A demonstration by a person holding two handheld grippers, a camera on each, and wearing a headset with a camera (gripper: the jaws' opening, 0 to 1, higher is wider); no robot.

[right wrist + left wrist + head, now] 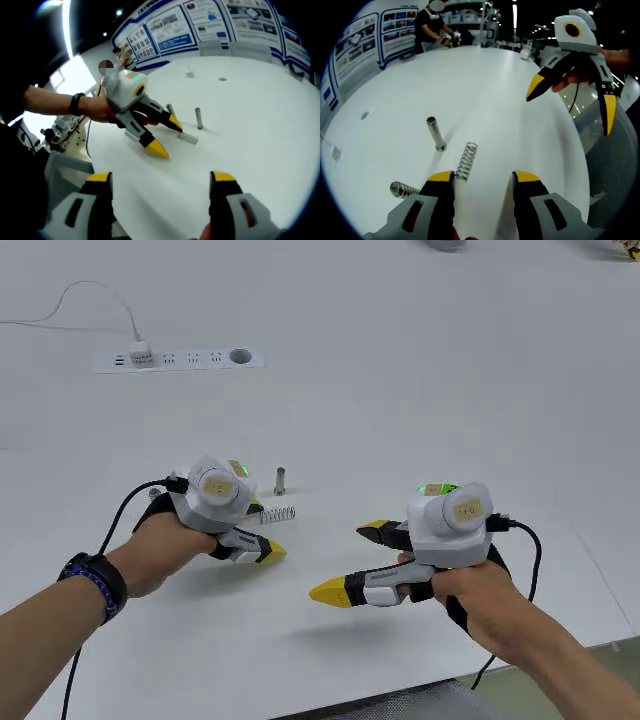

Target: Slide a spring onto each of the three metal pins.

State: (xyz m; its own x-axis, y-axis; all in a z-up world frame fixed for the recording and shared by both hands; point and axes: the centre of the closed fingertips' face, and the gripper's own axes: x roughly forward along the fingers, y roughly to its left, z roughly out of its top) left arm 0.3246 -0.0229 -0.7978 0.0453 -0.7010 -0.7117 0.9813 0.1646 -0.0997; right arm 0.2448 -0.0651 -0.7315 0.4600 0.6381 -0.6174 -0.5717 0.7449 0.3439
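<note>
Closest in the head view are the person's two forearms, each hand holding a gripper over the white table [420,390]. The left gripper [264,530] has its jaws apart and holds nothing. A loose spring [279,514] lies flat on the table just beside its upper yellow tip. An upright metal pin [280,480] stands just beyond the spring, bare of any coil. The right gripper [350,560] is well to the right of the pin and nearer the camera, with its jaws spread wide and empty. A white power strip [180,359] lies far beyond the pin, toward the table's back.

In the left gripper view, this gripper's own jaws [483,176] rise from the bottom, parted. The spring [466,160] lies just off the left-hand tip; whether they touch is unclear. The pin [435,134] stands a little past the spring. A second coiled piece [404,189] lies on this side of the pin, beside the same jaw. The right gripper [572,100] hangs open, well to the pin's right.

In the right gripper view, the near jaws [161,176] are wide apart over bare table. The left gripper [166,135] points toward the spring [187,137], which lies just in front of the pin [199,118].
</note>
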